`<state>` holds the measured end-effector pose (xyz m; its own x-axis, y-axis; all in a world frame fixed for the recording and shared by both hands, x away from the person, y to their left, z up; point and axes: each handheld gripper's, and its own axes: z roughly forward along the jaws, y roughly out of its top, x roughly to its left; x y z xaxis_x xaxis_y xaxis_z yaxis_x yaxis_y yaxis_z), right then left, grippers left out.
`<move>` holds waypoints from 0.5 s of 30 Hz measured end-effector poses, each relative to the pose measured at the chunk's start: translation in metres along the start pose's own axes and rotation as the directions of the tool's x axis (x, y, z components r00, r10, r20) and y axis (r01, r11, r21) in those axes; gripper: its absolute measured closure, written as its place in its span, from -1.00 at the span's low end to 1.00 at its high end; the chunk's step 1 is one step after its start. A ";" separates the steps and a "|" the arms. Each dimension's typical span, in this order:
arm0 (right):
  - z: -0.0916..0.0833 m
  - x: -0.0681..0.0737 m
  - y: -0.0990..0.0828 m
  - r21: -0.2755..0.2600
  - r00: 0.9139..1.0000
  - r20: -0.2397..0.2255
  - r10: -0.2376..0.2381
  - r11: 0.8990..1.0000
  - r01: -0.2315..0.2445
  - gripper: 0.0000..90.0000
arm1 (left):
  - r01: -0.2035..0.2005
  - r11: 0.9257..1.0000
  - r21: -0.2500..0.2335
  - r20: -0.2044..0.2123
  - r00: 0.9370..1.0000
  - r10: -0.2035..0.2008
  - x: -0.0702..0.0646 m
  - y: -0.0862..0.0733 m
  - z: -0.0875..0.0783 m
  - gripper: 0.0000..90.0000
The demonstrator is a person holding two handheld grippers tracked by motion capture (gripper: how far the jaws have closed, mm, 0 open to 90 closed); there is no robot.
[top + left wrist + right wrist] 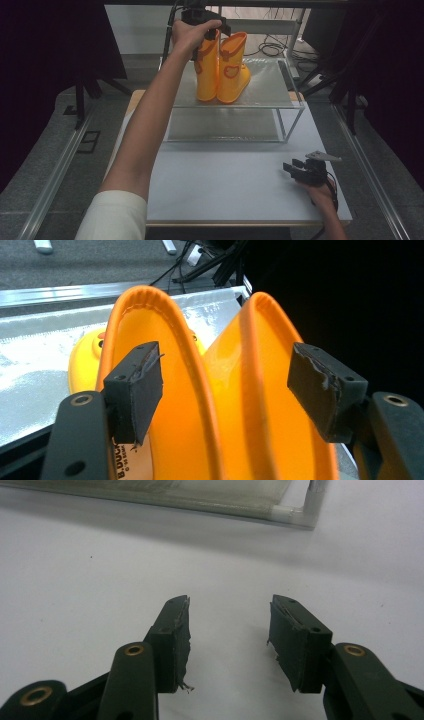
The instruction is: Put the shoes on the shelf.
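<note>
Two orange rubber boots (220,72) stand upright side by side on the top shelf (270,85) of a wire rack. My left gripper (210,32) hangs over their tops, held from above by the hand. In the left gripper view it (227,385) is open. Its pads (135,390) straddle the adjoining walls of one boot (175,410) and the other boot (260,390) without pressing on them. My right gripper (291,167) rests low on the white table (225,185) at the near right. It (230,630) is open with only bare tabletop between the pads.
The rack has a lower shelf (225,130) under the boots and thin white corner posts (295,512). Dark curtains hang on both sides, and cables lie on the floor behind the rack (272,47). The table's near edge runs just below my right hand.
</note>
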<state>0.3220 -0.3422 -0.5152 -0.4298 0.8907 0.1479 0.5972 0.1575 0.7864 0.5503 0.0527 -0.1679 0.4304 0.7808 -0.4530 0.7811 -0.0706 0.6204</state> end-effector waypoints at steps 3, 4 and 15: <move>0.000 0.000 0.000 0.000 1.000 -0.002 0.000 1.000 0.000 0.12 | -0.014 1.000 -0.013 -0.007 1.000 0.014 -0.002 0.002 -0.004 -0.34; 0.000 0.000 0.000 0.000 1.000 -0.002 0.001 1.000 -0.001 0.12 | -0.017 1.000 -0.023 -0.006 1.000 0.017 -0.003 0.002 -0.007 -0.34; 0.000 0.000 0.000 0.002 1.000 0.002 -0.001 1.000 0.001 0.12 | -0.060 0.993 -0.097 0.018 0.998 0.062 -0.002 0.003 -0.044 -0.12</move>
<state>0.3220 -0.3419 -0.5153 -0.4290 0.8914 0.1457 0.5984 0.1597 0.7851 0.5323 0.0784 -0.1368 0.4865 0.7634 -0.4249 0.7060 -0.0570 0.7059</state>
